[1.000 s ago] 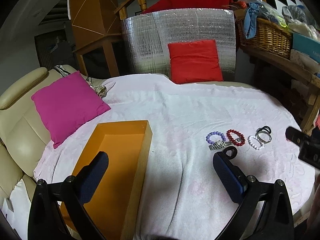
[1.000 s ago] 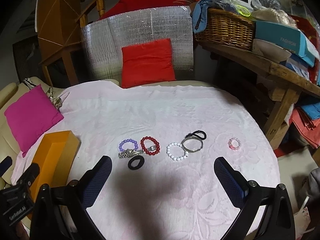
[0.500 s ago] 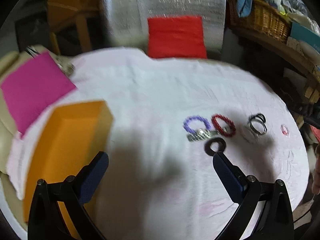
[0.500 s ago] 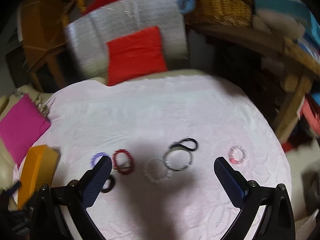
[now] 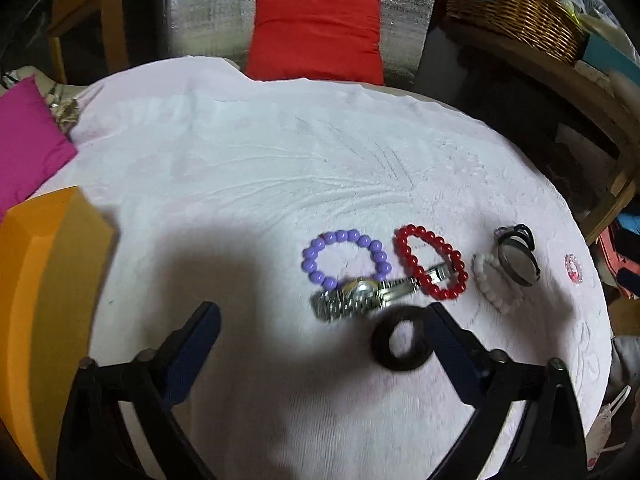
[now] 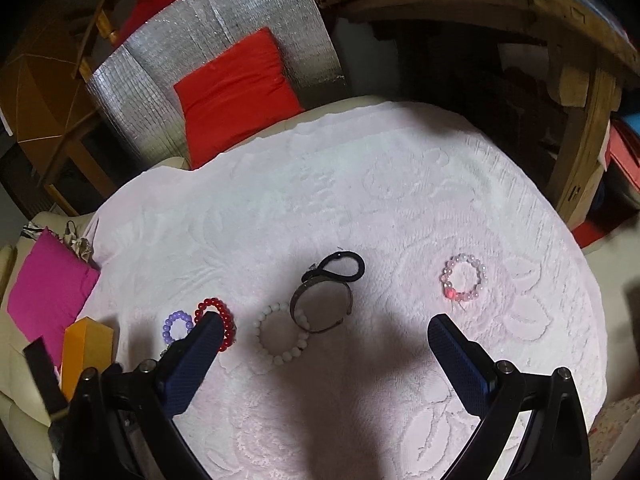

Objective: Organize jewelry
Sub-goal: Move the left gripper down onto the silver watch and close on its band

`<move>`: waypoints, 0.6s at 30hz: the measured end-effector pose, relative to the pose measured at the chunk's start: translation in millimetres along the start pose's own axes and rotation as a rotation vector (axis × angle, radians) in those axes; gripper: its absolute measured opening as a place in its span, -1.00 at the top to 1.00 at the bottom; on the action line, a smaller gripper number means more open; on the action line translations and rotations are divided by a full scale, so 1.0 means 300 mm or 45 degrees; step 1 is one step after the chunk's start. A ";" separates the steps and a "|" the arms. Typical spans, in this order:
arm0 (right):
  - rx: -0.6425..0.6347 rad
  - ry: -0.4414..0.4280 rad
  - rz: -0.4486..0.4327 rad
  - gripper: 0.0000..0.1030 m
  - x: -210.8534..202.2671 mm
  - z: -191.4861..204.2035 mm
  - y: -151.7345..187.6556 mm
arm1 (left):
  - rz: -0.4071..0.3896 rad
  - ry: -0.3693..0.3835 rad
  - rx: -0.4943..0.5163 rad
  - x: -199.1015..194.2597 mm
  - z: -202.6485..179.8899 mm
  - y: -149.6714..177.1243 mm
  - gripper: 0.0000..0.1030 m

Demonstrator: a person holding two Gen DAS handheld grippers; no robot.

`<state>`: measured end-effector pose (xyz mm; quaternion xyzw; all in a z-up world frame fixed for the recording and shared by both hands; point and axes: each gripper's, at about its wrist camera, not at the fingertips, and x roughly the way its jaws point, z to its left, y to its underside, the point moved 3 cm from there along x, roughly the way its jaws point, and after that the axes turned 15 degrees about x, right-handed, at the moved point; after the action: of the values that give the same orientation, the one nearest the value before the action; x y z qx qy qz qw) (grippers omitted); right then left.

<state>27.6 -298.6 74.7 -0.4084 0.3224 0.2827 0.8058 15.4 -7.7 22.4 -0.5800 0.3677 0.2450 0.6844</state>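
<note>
Jewelry: a loose row on the white cloth (image 5: 280,152), none of it gathered yet.
Left end of row: purple bead bracelet (image 5: 346,258) and red bead bracelet (image 5: 430,266), with a silver watch (image 5: 360,298) lying across the lower edges of both.
Nearest piece: a black ring bangle (image 5: 402,344) just below the watch, lying beside the right-side finger of the left hand-held gripper (image 5: 320,334).
Middle of row: white bead bracelet (image 6: 282,334) touching a dark metal bangle (image 6: 322,308), with a black looped band (image 6: 340,268) at the bangle's far edge.
Right end: a small pink bead bracelet (image 6: 464,278), well apart from the rest.
Box: orange box (image 5: 44,280) at the cloth's left edge; its inside is not in view here.
Left hand-held gripper: jaws wide and closing, nothing pressed between the pads; the watch lies ahead of the gap.
Right hand-held gripper (image 6: 324,340): jaws spread wide, empty, hovering over the white bracelet and the metal bangle.
Progress: judged at the very start; every visible piece lies on the cloth.
Left to do: seemingly all of it, presumably each piece lifted and carried to the box.
Likely first pick: the watch or the black ring bangle for the left side.
</note>
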 end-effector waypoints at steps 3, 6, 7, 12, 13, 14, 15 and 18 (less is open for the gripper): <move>0.010 -0.003 0.017 -1.00 0.017 -0.002 0.001 | 0.024 0.084 0.001 0.063 -0.011 -0.013 -0.48; 0.001 0.011 0.013 -1.00 0.029 -0.001 0.005 | 0.047 0.150 0.007 0.109 -0.023 -0.006 -0.27; -0.001 0.017 0.014 -1.00 0.034 -0.002 0.005 | 0.031 0.155 0.020 0.110 -0.030 -0.002 -0.27; 0.007 0.038 0.013 -1.00 0.055 -0.007 0.001 | -0.016 0.229 0.075 0.092 -0.054 0.007 0.26; 0.013 0.036 0.019 -0.99 0.059 -0.008 0.001 | -0.019 0.258 0.083 0.087 -0.061 0.012 0.51; 0.019 0.034 0.024 -0.98 0.064 -0.008 0.002 | -0.022 0.299 0.092 0.080 -0.071 0.018 0.65; 0.022 0.036 0.026 -0.98 0.067 -0.008 0.003 | -0.025 0.317 0.103 0.075 -0.079 0.020 0.65; 0.033 0.042 0.024 -0.90 0.071 -0.012 0.003 | -0.043 0.330 0.159 0.047 -0.104 0.035 0.67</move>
<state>39.4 -297.0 56.8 -0.3994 0.3430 0.2792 0.8030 9.3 -37.3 3.1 -0.5690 0.4576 0.1333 0.6701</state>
